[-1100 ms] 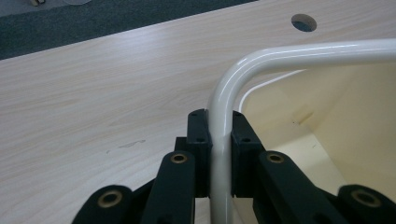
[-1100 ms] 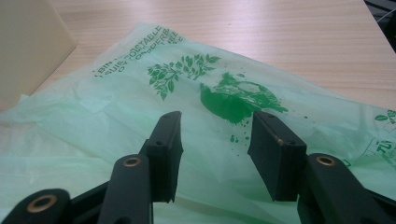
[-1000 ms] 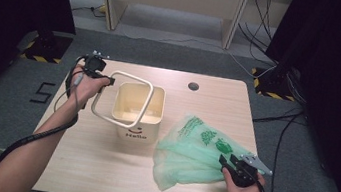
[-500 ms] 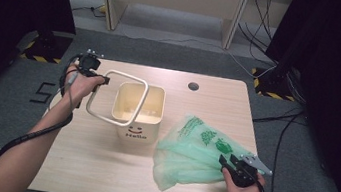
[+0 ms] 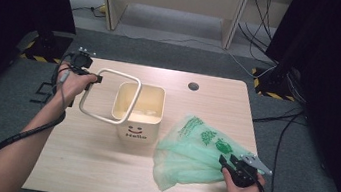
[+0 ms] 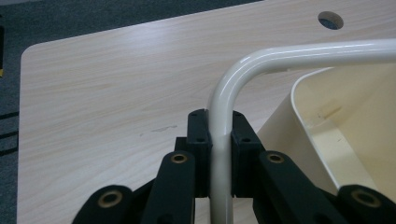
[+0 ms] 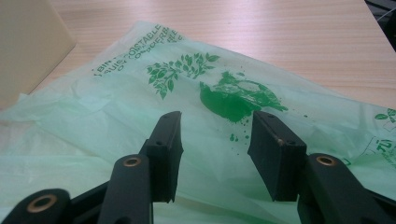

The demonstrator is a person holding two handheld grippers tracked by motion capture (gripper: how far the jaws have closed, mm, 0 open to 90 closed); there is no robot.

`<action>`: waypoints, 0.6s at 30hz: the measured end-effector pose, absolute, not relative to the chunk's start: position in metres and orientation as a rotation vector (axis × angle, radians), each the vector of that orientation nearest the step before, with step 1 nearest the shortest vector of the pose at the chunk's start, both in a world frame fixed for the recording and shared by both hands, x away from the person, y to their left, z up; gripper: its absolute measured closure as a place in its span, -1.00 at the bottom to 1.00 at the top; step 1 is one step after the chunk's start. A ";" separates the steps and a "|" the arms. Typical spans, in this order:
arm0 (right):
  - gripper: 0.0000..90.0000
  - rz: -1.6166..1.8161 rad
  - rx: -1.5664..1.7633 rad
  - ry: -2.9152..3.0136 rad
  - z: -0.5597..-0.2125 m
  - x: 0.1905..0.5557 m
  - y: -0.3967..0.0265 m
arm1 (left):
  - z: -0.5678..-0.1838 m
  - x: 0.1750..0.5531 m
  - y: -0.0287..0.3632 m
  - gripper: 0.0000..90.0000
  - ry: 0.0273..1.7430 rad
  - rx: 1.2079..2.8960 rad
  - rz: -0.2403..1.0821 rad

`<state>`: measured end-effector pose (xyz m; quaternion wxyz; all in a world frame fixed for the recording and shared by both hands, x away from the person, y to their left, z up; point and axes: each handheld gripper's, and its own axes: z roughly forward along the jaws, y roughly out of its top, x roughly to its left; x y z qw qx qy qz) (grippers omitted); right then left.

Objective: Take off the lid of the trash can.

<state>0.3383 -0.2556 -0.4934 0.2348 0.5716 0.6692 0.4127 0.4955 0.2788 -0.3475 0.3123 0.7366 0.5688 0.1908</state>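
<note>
A cream bin with a smiley and "Hello" on its front stands mid-table. My left gripper is shut on a cream rectangular ring that hangs tilted over the bin's left rim. In the left gripper view the jaws clamp the ring's tube just below its bend, with the bin's inside to the right. A green plastic bag lies crumpled at the right front. My right gripper stands open at the bag's near edge. Its jaws straddle the printed film without pressing it.
The wooden table has a round cable hole near its far edge. Bare tabletop lies left of and in front of the bin. Black curtains and floor cables surround the table. A bin wall shows at the right gripper view's upper left.
My left hand has carried the ring a little to the left, away from the bin. The right gripper and the bag have stayed put.
</note>
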 end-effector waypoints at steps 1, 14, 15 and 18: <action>0.19 1.133 1.569 1.836 -0.493 0.338 -0.256 | -0.347 0.495 0.280 0.80 1.505 1.941 0.506; 0.19 1.131 1.571 1.836 -0.494 0.338 -0.256 | -0.347 0.493 0.297 0.80 1.533 1.929 0.515; 0.19 1.131 1.570 1.836 -0.494 0.338 -0.256 | -0.347 0.493 0.298 0.80 1.536 1.927 0.517; 0.19 1.131 1.571 1.836 -0.494 0.338 -0.256 | -0.347 0.492 0.302 0.80 1.542 1.923 0.517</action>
